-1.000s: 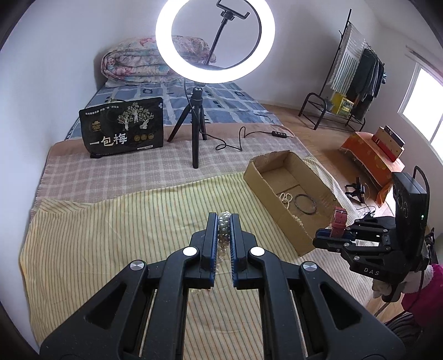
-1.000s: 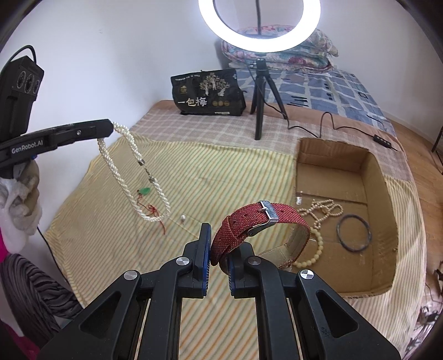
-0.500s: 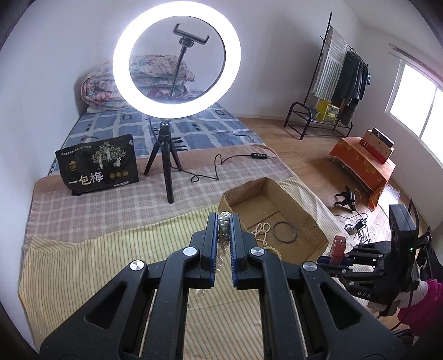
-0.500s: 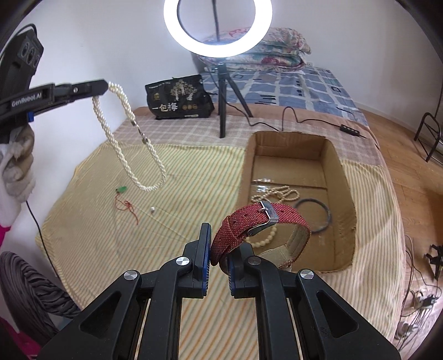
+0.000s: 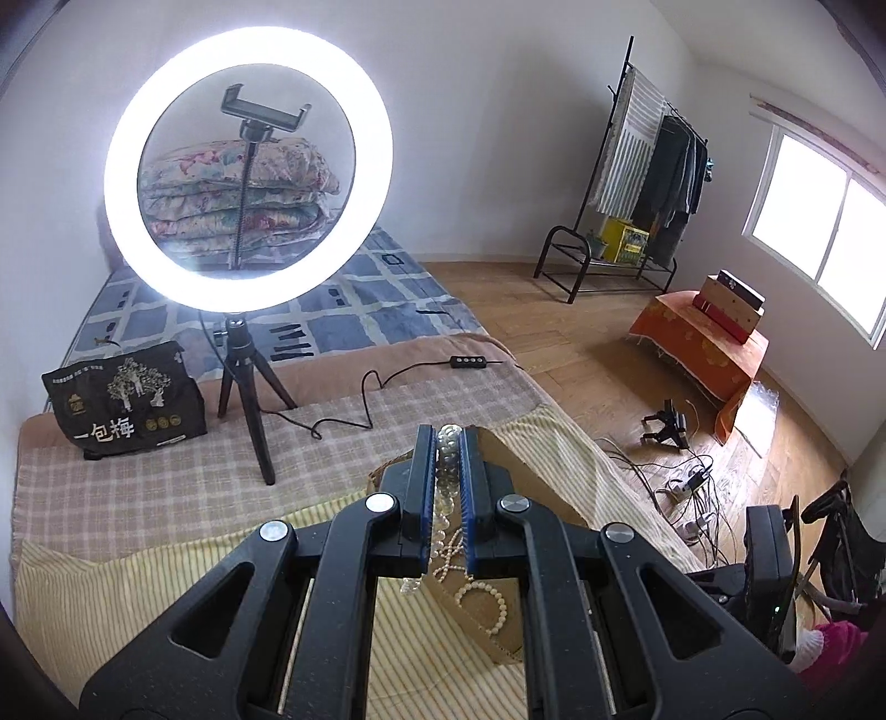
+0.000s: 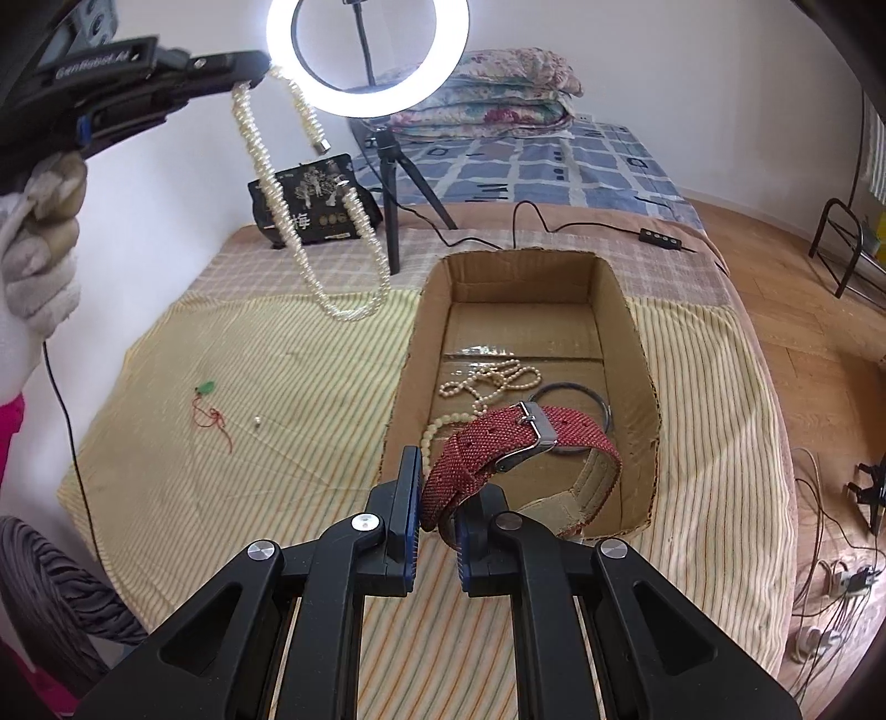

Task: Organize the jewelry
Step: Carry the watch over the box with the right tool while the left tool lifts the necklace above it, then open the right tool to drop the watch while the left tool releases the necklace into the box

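Left gripper clamped on a pearl necklace, strands dangling in a long loop above the striped cloth, just left of the box. In the left wrist view, pearls pinched between the blue pads, box directly beneath. "GenRobot.AI" printed in white on the side of the left gripper, held by a white-gloved hand.

Right gripper pressed together on a red woven watch strap with a silver buckle, strap hanging over the near end of the box. Already inside the box: a cream bead string and a dark bangle, lying close together on the cardboard floor.

On the cloth, well left of the box: a red cord with a small green piece and one loose pearl.

Behind, on the checked blanket: a lit ring light on a tripod and a black bag with white characters "一包梅" under a tree emblem. Smaller print on the bag too small to read.
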### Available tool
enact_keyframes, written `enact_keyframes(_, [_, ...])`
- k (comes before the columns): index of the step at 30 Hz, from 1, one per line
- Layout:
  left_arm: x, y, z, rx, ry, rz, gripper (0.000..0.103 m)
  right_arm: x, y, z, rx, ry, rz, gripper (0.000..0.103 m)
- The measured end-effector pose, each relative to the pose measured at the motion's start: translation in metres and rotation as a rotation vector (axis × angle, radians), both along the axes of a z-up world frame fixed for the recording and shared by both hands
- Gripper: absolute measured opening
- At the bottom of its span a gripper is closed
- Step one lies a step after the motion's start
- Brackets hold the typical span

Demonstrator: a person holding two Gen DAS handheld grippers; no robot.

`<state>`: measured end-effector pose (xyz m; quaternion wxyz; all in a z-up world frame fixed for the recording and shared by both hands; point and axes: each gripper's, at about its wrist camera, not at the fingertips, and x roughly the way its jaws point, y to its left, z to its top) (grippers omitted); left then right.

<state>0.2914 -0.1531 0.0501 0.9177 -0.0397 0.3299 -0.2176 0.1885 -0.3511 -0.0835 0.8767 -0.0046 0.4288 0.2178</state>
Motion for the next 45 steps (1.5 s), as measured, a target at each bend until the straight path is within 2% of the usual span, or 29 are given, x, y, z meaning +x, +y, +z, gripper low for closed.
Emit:
enact_keyframes(6, [0.027,-0.029,-0.013,-0.002,0.010,-0.010,0.006,0.009,-0.003,-0.006,0.003,0.008,-0.004,0.009])
enact_keyframes(17, [0.063,-0.067,-0.051,0.026,0.075,-0.012,0.006,0.027,0.001,-0.024,0.002,0.037,0.000,0.009])
enact_keyframes(24, [0.071,-0.075,-0.073,0.043,0.115,-0.014,0.006,0.036,0.004,-0.036,0.002,0.066,-0.007,0.009])
enact_keyframes(32, [0.074,-0.081,-0.082,0.050,0.132,-0.028,0.006,0.042,0.004,-0.045,-0.012,0.081,-0.023,0.009])
enact_keyframes(36, [0.072,-0.085,-0.082,0.058,0.119,-0.043,0.006,0.043,0.002,-0.046,-0.015,0.080,-0.038,0.012])
enact_keyframes(38, [0.072,-0.086,-0.082,0.061,0.122,-0.049,0.006,0.044,0.002,-0.047,-0.026,0.082,-0.045,0.017])
enact_keyframes(43, [0.071,-0.085,-0.081,0.069,0.126,-0.044,0.006,0.041,0.001,-0.047,-0.046,0.073,-0.066,0.042])
enact_keyframes(45, [0.070,-0.082,-0.079,0.073,0.129,-0.038,0.006,0.039,0.000,-0.042,-0.052,0.054,-0.079,0.047])
